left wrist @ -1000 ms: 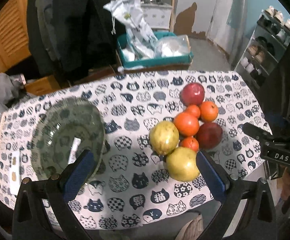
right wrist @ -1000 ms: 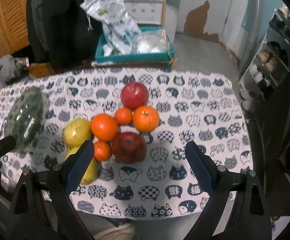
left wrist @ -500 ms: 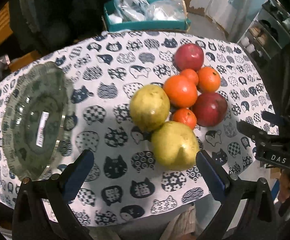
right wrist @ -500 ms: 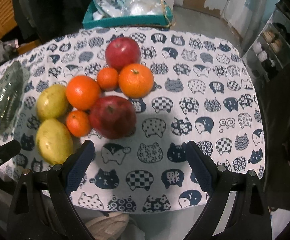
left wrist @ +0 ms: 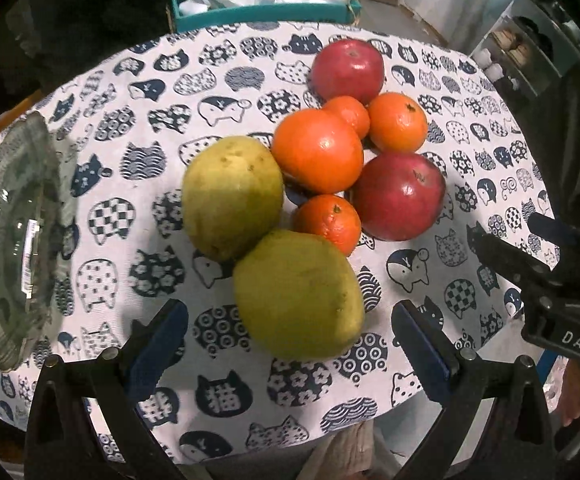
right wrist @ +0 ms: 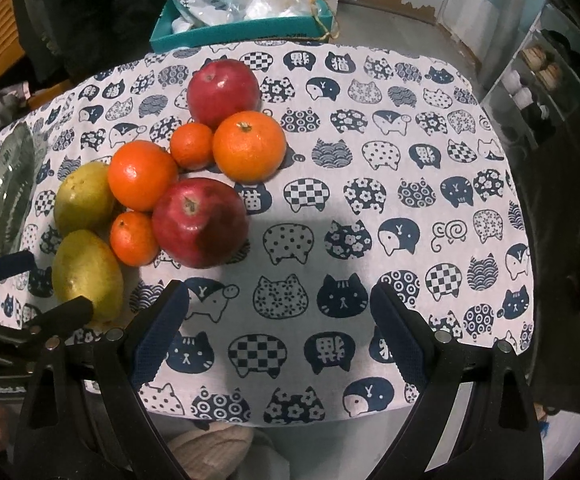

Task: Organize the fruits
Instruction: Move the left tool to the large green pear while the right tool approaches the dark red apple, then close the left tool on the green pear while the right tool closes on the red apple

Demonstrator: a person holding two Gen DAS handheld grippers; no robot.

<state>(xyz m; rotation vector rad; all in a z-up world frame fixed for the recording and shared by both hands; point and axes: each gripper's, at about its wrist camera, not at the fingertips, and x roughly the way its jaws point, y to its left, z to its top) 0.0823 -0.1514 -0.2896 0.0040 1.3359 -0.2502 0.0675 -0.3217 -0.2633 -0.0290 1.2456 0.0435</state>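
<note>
A pile of fruit lies on the cat-print tablecloth: two yellow-green pears, two red apples and several oranges. A green glass bowl stands empty at the left. My left gripper is open and empty, just short of the nearest pear. My right gripper is open and empty above bare cloth, right of the near apple. The pile also shows in the right wrist view, with the near pear at left.
A teal box with plastic bags stands behind the table. A shoe rack is at the right. The table's front edge lies below both grippers. The right half of the cloth has no objects.
Both grippers have moved forward and down toward the table. The fruit now looks much larger and the left gripper has closed in on the near pear. Nothing was grasped.
</note>
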